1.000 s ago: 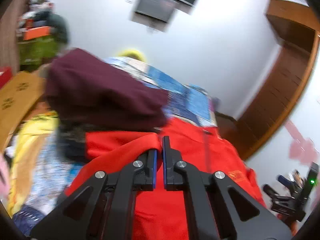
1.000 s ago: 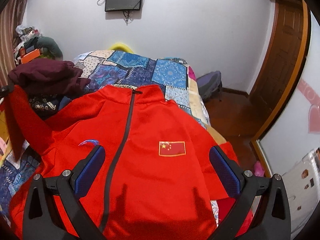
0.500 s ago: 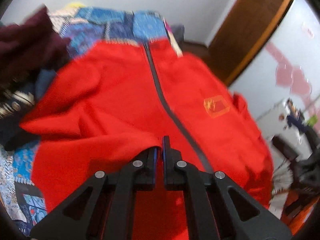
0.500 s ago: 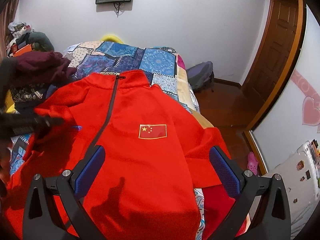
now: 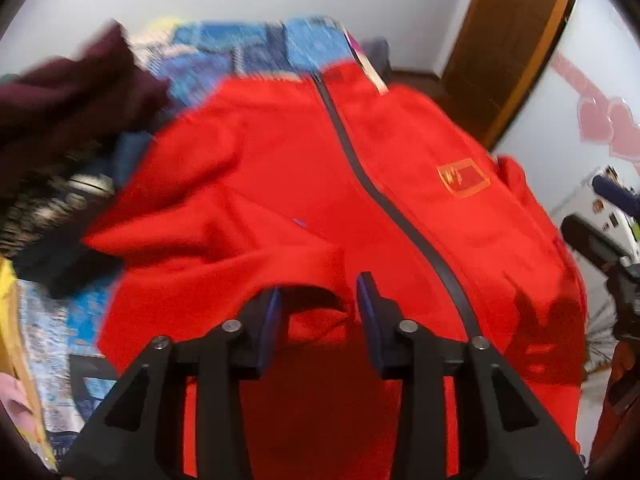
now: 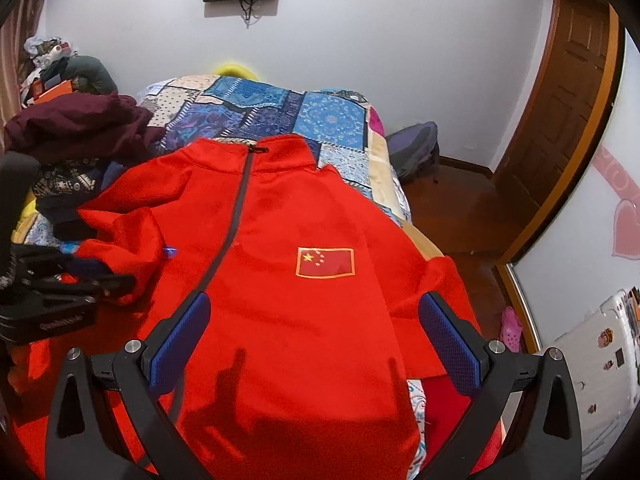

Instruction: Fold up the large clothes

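Your left gripper (image 5: 318, 294) has just been opening: its jaws now stand partly apart, and the folded cuff end of the red jacket (image 5: 400, 152) sleeve (image 5: 224, 248) lies in the gap between the blue pads without being pinched, though blur keeps you from seeing whether a pad still brushes the cloth. Beyond those fingertips the sleeve runs up and to the left, laid back over the jacket's chest, and the dark zipper (image 5: 376, 188) curves past just to the right of your right-hand finger. Ahead and to the left of this gripper sits a heap of maroon clothing (image 5: 76, 104), with the blue patchwork bedspread (image 5: 256, 52) straight ahead past the collar. Your right gripper (image 6: 314, 322) is spread wide and holds nothing; it hangs over the jacket's lower front, apart from the cloth as far as you can see. The flag patch (image 6: 325, 262) lies just ahead of it, between the two fingers' lines, and the jacket's other sleeve (image 6: 424, 304) is folded under beside your right-hand finger. From this side the left gripper shows as a black tool at the far left, over the turned-in sleeve.
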### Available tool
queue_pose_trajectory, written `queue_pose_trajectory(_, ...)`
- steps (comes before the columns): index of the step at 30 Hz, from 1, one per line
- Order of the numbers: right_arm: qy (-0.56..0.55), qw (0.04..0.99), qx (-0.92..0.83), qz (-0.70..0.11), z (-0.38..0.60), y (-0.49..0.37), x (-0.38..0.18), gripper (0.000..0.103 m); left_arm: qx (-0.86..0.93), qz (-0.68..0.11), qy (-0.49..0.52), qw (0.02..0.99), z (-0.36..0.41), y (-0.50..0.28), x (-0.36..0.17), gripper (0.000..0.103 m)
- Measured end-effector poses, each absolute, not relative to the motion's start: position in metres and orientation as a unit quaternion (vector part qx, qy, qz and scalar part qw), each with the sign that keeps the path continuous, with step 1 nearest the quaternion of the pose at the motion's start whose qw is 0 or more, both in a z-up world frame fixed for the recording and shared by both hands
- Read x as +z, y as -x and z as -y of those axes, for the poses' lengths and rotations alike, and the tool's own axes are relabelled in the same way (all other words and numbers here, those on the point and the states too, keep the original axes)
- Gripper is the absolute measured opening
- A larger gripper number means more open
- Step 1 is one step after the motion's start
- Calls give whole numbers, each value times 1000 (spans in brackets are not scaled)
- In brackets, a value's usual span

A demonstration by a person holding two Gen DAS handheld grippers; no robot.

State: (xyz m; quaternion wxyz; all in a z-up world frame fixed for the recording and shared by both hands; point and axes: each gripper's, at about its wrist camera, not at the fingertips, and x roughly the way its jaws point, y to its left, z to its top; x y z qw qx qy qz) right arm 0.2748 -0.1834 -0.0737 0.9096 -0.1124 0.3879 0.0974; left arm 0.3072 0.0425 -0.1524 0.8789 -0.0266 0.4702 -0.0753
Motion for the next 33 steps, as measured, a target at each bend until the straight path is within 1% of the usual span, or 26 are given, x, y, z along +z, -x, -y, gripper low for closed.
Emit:
queue_pose_trajectory(1,113,909,103,-388,180,-275,-72,103,-69,-464,24,883,-47,-305,-146,40)
queue_pose_trajectory(3,114,908,114,-387,173,-276,-70,103,-47,-443,15,895,-62,-297,-131,51)
queue_pose_trajectory(6,127,905,135,-382,153,-278,-64,103,-13,-410,6,912,-84,-284,-111,62)
queue_pose_trajectory(7,132,904,141,-381,147,-279,-63,103,-6,-403,6,915,-91,-280,-107,64)
queue_pose_trajectory(9,149,901,159,-375,129,-281,-59,103,13,-393,14,919,-111,-272,-97,74)
queue_pose_trajectory(11,163,897,175,-371,112,-282,-57,103,36,-381,26,923,-132,-261,-91,78)
queue_pose_trajectory(16,206,877,229,-367,60,-280,-58,103,93,-364,32,926,-177,-237,-86,79)
queue_pose_trajectory(21,259,842,288,-375,2,-272,-73,103,133,-362,70,920,-229,-209,-89,80)
queue_pose_trajectory(26,333,787,343,-389,-53,-254,-105,103,171,-369,117,906,-273,-183,-105,80)
queue_pose_trajectory(33,436,694,381,-428,-105,-232,-173,101,189,-388,159,888,-304,-152,-132,80)
